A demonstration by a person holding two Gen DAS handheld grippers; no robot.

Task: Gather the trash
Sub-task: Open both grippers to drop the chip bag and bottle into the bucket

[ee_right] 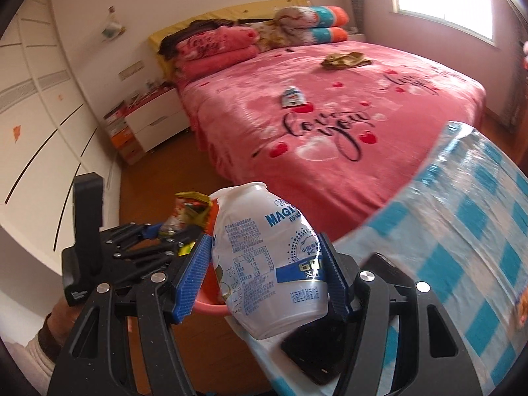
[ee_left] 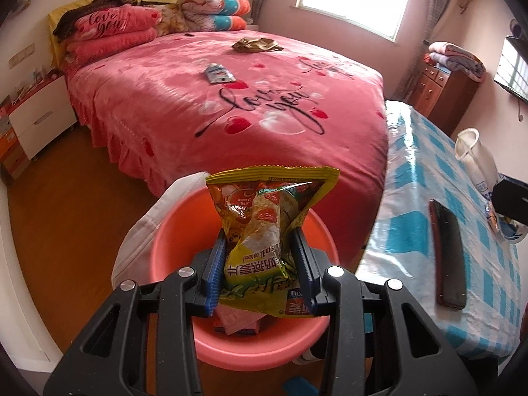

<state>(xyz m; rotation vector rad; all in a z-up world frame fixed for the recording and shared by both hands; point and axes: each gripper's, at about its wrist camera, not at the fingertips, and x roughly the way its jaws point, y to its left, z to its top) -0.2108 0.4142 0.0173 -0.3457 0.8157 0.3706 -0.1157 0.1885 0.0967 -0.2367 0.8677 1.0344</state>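
Snack packet (ee_left: 264,231) in left tool (ee_left: 260,264) above pink basin (ee_left: 184,231); bottle (ee_right: 267,257) in right tool (ee_right: 269,277).

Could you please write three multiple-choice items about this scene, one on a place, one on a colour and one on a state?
1. Where is the snack bag?
A. flat on the bed
B. over the basin, in the left gripper
C. on the table

2. What colour is the basin?
A. pink
B. blue
C. white

3. How is the right gripper?
A. open with nothing in it
B. shut with nothing in it
C. shut on the bottle

Answers:
1 B, the left gripper clamps it above the basin.
2 A, its rim and wall are pink.
3 C, both pads press the white bottle.
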